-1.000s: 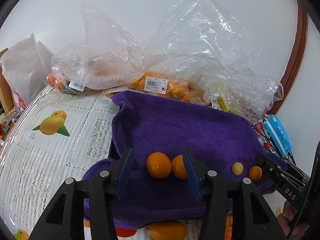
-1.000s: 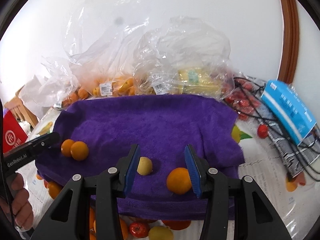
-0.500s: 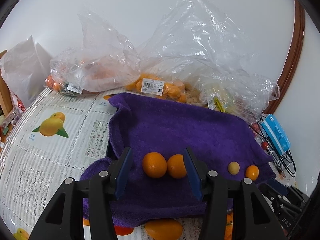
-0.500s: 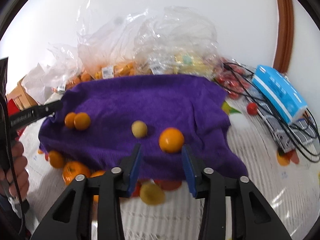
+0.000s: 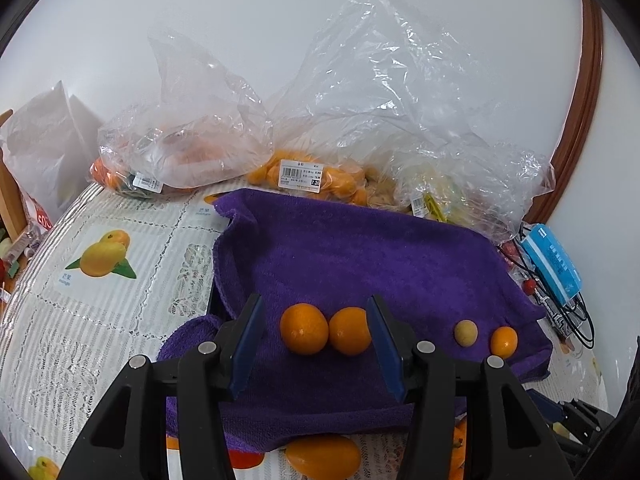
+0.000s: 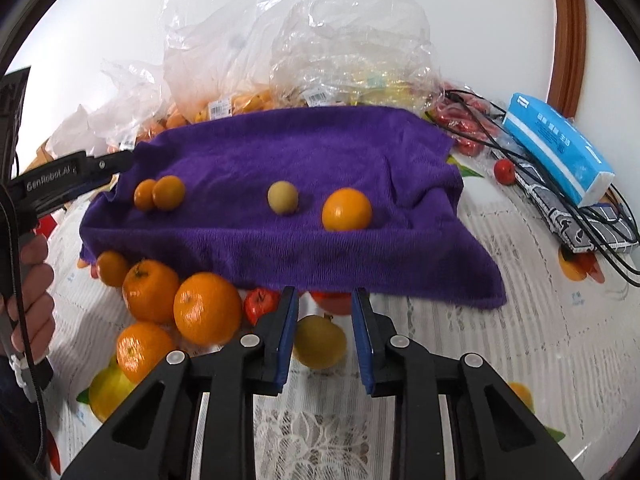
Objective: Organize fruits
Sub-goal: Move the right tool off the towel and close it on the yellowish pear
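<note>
On the counter lies a purple towel, and four fruits already rest on it: two small oranges touching each other near its left edge, then a pale round fruit and a bigger orange toward its right edge. More fruit waits in a loose pile on the counter, at the front edge of the towel.

The left tongs are wide open and empty, their jaws standing on either side of the two small oranges without touching them. The right tongs are open at a middle width and hold nothing; they point at a yellowish fruit that lies on the counter just in front of the towel, between the jaws.

I judge that the step in hand is to fetch the next fruit from the pile. The next move calls for lowering the right tongs around the yellowish fruit, closing gently, and then carrying it onto the towel beside fruit of its kind.
</note>
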`<state>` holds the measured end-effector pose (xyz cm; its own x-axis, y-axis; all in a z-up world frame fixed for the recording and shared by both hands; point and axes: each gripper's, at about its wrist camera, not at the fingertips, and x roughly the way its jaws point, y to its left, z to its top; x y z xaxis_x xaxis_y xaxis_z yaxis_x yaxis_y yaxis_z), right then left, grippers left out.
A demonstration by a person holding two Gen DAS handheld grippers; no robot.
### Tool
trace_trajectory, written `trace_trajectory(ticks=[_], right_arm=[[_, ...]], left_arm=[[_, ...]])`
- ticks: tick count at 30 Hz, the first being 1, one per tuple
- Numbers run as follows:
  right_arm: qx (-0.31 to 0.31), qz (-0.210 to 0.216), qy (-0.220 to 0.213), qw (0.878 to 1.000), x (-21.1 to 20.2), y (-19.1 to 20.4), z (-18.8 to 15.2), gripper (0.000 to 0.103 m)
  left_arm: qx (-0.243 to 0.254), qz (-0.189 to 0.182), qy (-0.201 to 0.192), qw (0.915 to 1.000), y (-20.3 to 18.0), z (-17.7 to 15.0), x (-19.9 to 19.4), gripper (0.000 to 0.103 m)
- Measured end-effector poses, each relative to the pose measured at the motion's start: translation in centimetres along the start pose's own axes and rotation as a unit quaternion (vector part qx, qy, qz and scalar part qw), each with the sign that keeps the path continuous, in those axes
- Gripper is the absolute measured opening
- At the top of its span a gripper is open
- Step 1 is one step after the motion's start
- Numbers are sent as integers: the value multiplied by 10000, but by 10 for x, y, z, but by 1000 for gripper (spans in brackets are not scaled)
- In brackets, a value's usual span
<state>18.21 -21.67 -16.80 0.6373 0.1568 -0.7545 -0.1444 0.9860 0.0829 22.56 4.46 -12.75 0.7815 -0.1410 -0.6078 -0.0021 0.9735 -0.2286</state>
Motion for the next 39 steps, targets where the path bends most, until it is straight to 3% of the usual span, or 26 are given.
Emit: trace_trajectory(ticks=[14, 22, 28, 39], right_arm=[[-189, -396, 185, 9989, -10, 2, -30, 28], [-102, -360, 195, 9991, -24, -2, -45, 29], [73, -282, 181, 9994, -34, -7, -55, 29], [221, -172, 159, 9995, -36, -11, -55, 29]], left_arm=[[-17, -59, -26, 10000, -1, 0, -5, 50], [26, 37, -141, 9999, 0, -5, -14, 50], [145, 96, -209, 9996, 0, -27, -28, 50], [353, -100, 354, 9987, -1, -63, -31, 50]])
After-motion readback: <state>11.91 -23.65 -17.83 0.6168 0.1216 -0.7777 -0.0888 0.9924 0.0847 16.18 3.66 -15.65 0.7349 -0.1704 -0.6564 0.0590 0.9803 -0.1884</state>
